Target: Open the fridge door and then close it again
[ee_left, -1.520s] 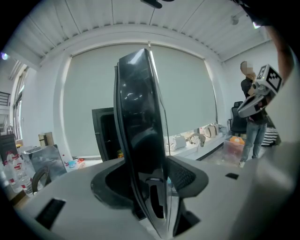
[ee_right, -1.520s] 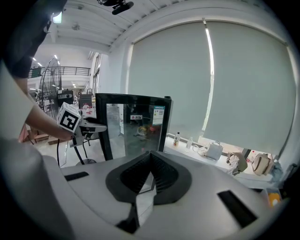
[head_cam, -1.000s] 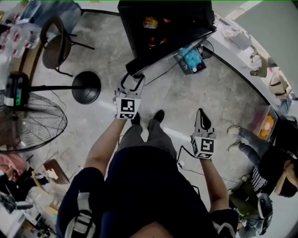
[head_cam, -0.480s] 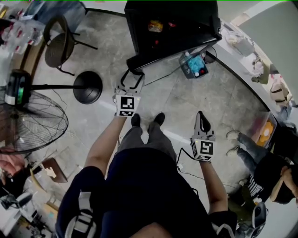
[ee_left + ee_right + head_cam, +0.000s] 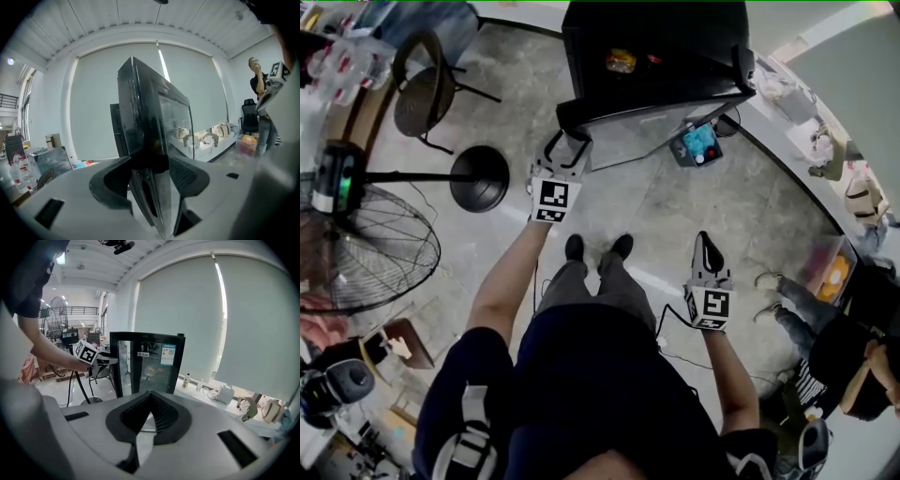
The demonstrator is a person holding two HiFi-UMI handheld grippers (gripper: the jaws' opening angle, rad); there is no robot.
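A black fridge [image 5: 656,47] with a glass door [image 5: 666,117] stands ahead of me. My left gripper [image 5: 565,141] is at the door's free left edge. In the left gripper view the door's edge [image 5: 145,117] stands upright between the jaws of the left gripper [image 5: 150,173]; they have just been closing and both pads press on it. The door lies close to the cabinet, hinged at the right. My right gripper [image 5: 705,234] hangs lower right over the floor, shut and empty. In the right gripper view the fridge [image 5: 150,362] shows beyond the right gripper [image 5: 150,399].
A standing fan [image 5: 366,248] and a round black stand base [image 5: 480,178] are on the left, with a chair [image 5: 427,89] behind. A blue box [image 5: 698,142] lies by the fridge's right corner. A white counter [image 5: 787,122] curves along the right, and a person [image 5: 844,347] sits there.
My left gripper has moved up the picture toward the fridge with the door's edge in it, and the door has swung nearer the cabinet. The right gripper has barely shifted.
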